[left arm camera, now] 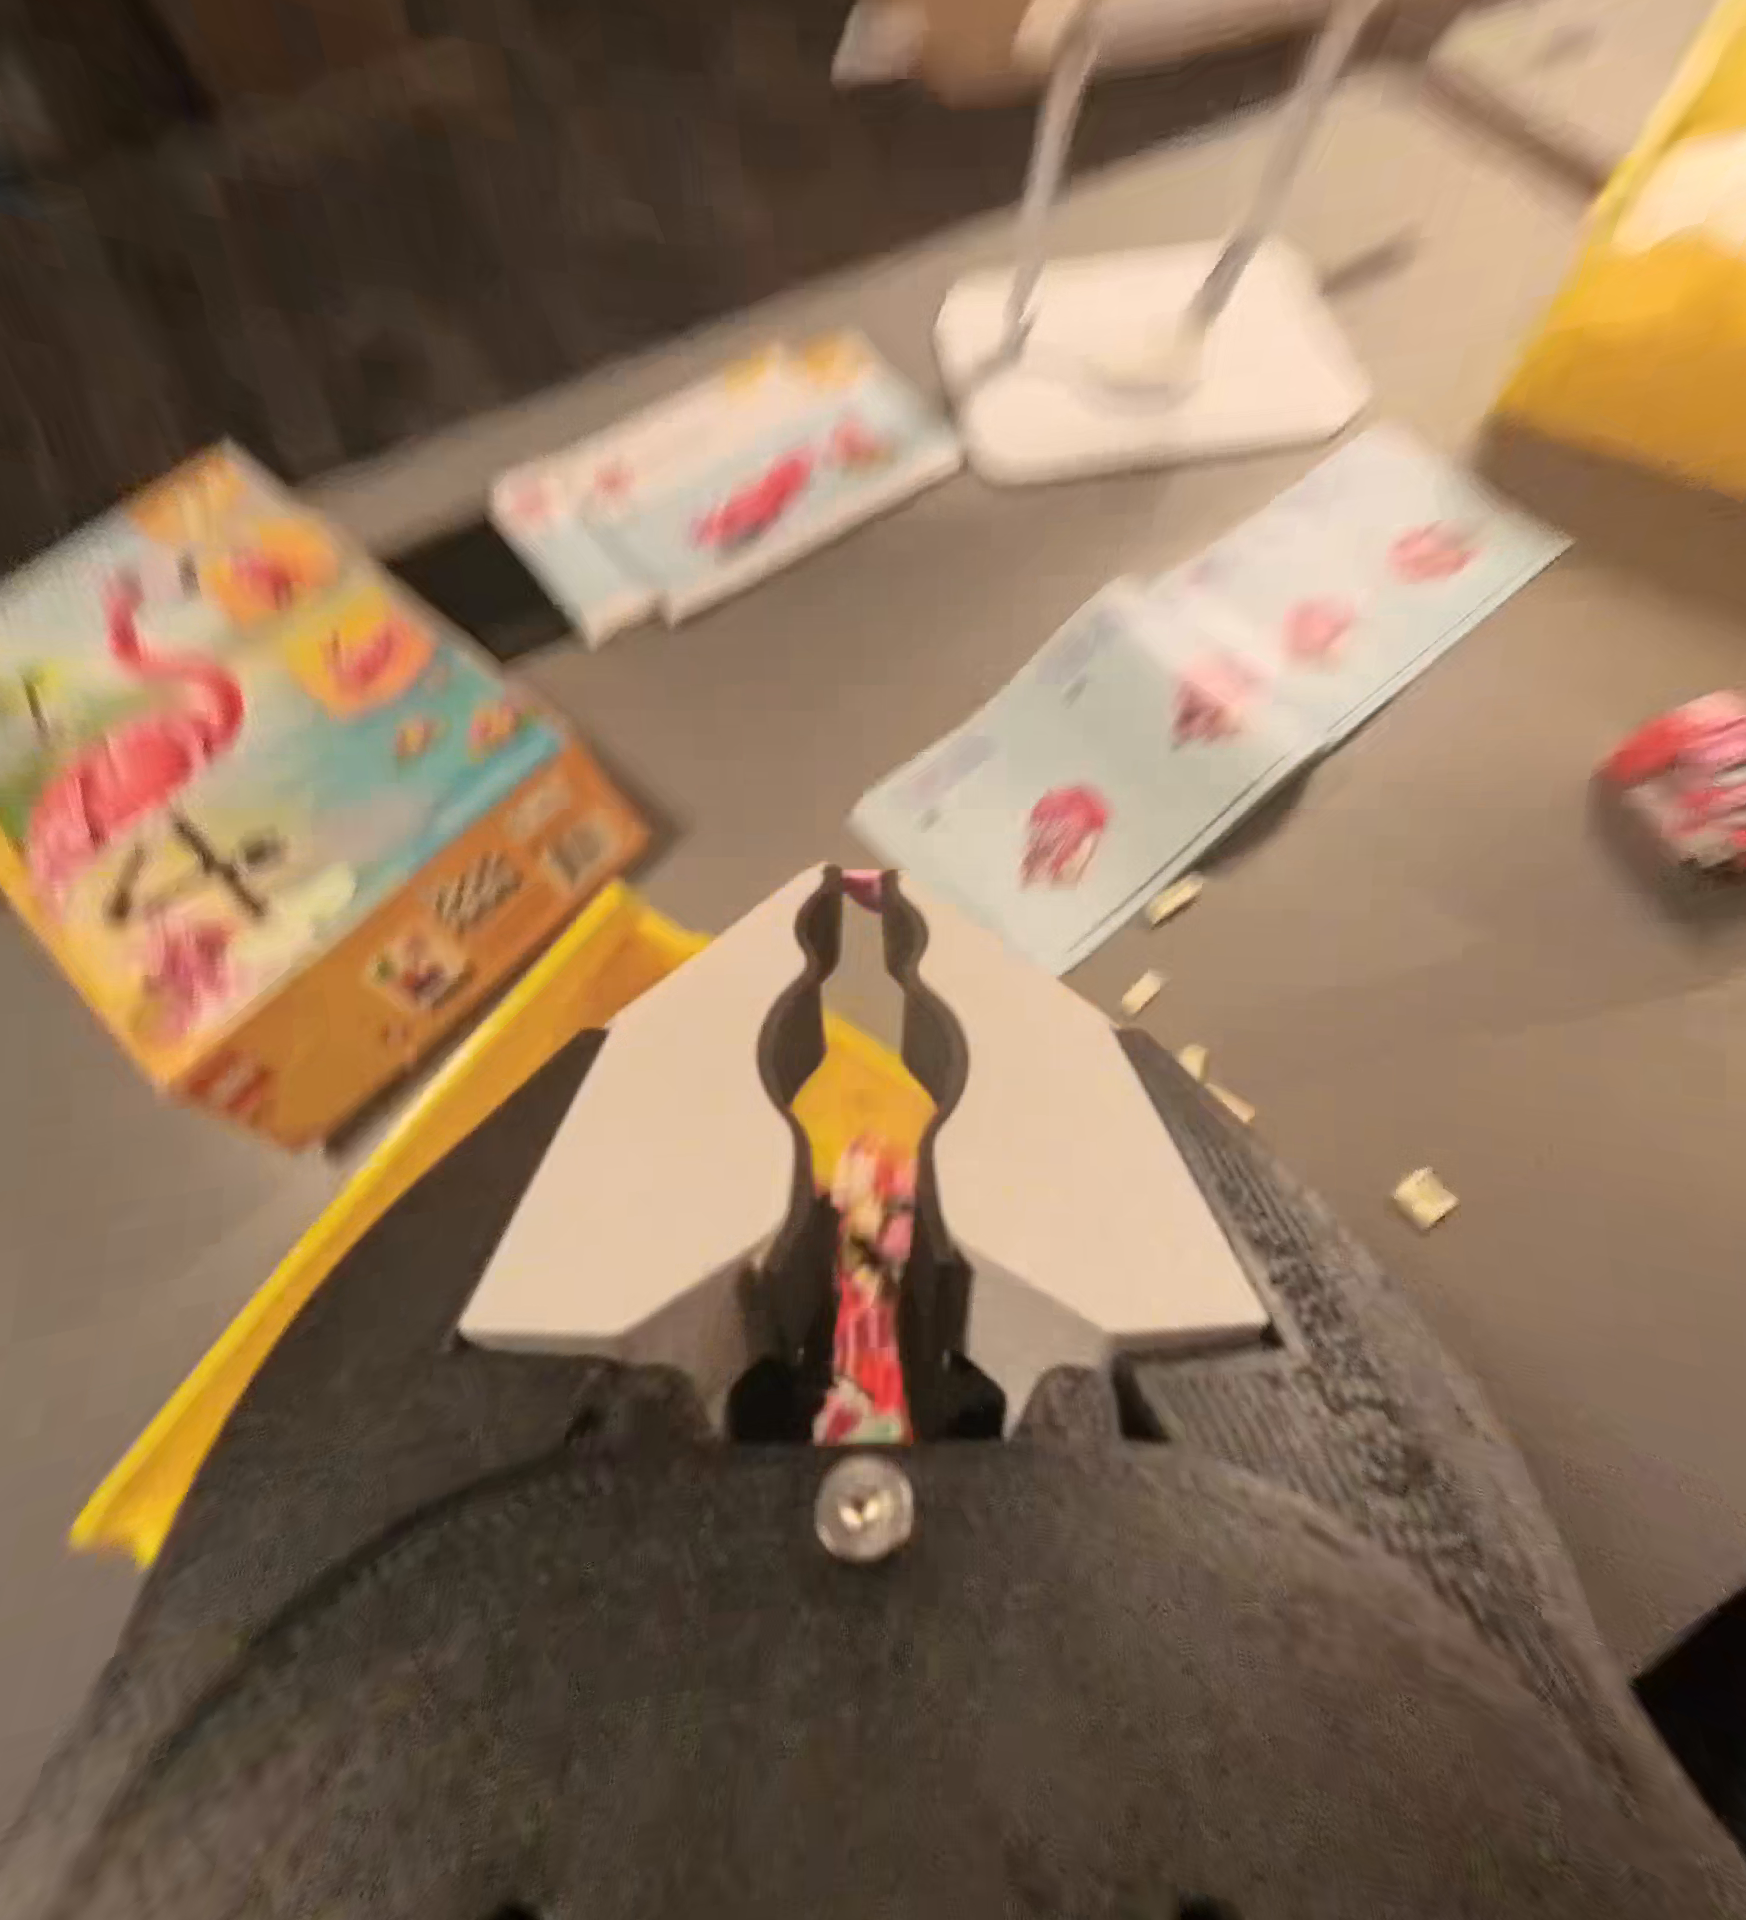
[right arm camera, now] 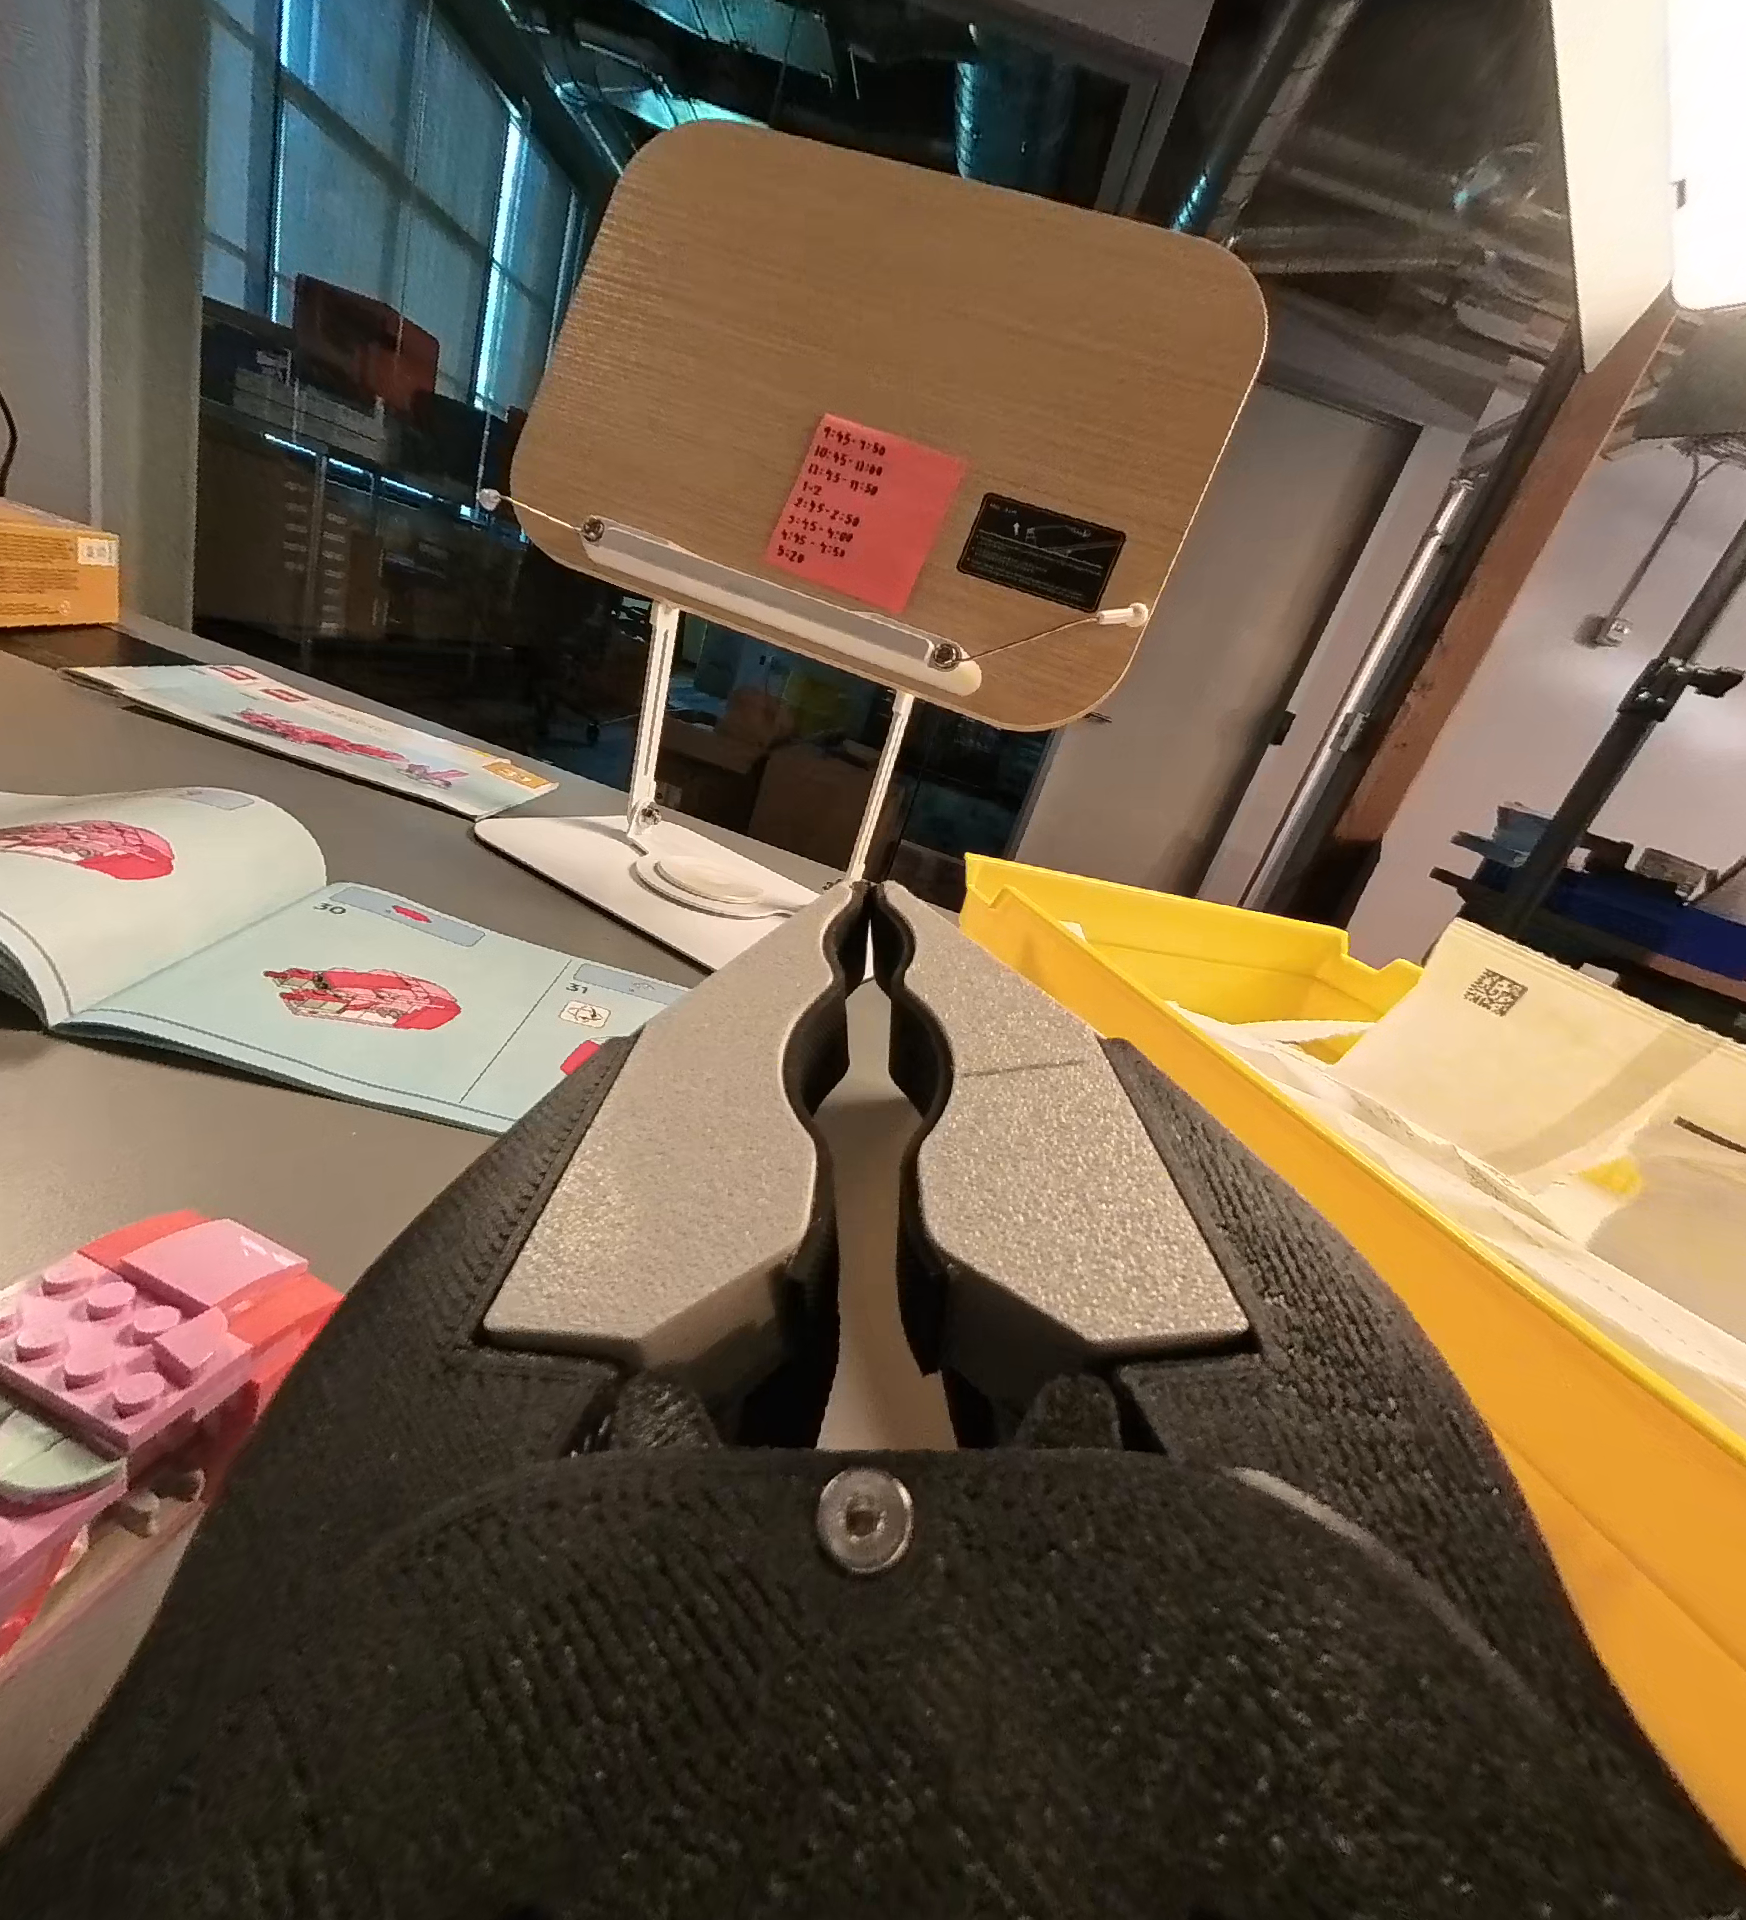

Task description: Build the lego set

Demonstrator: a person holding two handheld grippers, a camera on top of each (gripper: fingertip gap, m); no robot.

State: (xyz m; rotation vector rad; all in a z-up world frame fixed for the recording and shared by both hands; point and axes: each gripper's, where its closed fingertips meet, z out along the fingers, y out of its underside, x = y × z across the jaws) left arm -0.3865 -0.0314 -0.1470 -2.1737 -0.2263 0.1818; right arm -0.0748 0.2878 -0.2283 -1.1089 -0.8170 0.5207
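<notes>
An open booklet (right arm camera: 225,966) was laid on the table (right arm camera: 121,1143), left of a bin (right arm camera: 1212,1091). A stand (right arm camera: 879,416) was placed behind them, a second booklet (right arm camera: 329,738) to its left, and a box (right arm camera: 7,566) at far left.

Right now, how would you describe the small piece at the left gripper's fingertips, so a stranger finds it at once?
Start at the open booklet on the grey table. Just before its near corner, the left gripper pinches a tiny pink piece. Unlike the loose tan bits nearby, it is pink and off the table.
</notes>
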